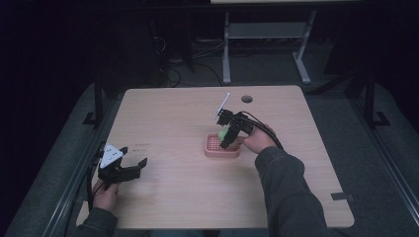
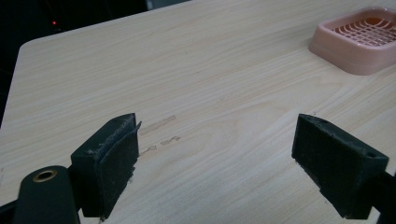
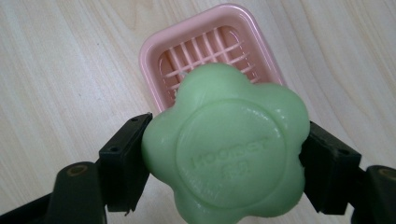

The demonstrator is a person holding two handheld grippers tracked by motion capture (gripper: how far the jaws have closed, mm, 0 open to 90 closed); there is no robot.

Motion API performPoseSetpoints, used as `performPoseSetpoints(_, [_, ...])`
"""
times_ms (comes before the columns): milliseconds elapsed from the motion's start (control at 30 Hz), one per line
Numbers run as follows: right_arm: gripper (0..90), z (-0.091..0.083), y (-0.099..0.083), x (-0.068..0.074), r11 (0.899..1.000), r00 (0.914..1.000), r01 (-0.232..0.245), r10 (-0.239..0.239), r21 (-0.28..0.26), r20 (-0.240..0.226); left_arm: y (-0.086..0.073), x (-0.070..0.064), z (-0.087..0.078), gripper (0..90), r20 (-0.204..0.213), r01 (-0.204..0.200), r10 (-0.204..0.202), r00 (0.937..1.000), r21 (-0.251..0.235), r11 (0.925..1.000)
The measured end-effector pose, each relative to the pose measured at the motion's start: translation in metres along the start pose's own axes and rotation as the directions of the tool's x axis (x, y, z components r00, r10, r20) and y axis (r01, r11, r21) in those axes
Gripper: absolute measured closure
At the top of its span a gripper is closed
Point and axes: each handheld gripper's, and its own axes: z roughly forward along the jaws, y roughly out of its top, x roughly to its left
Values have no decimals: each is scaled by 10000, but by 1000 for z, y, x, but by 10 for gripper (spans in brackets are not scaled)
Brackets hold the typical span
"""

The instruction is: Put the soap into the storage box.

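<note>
The green soap point(image 3: 226, 149) is pinched in the right tongs point(image 3: 224, 158) above the pink tray point(image 3: 154, 51); lowering and release are judged next. The left tongs point(image 2: 215, 163) are spread, idle.

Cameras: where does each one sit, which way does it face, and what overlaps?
High view: fixed above the person's side, looking forward and down on the table; both forearms, left gripper, right gripper.
Left gripper view: rides the left gripper, looking low across the table between its open jaws toward the soap dish.
Right gripper view: looks down past its jaws, shut on the green soap, above the dish.
Shared: all three show the pink soap dish.
</note>
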Motion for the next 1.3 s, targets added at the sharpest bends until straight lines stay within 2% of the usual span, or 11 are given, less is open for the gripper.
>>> performPoseSetpoints(1300, [255, 28, 12, -3, 9994, 9999, -151, 151, 325, -4, 0, -1, 0, 143, 14, -40, 40, 10000, -15, 10000])
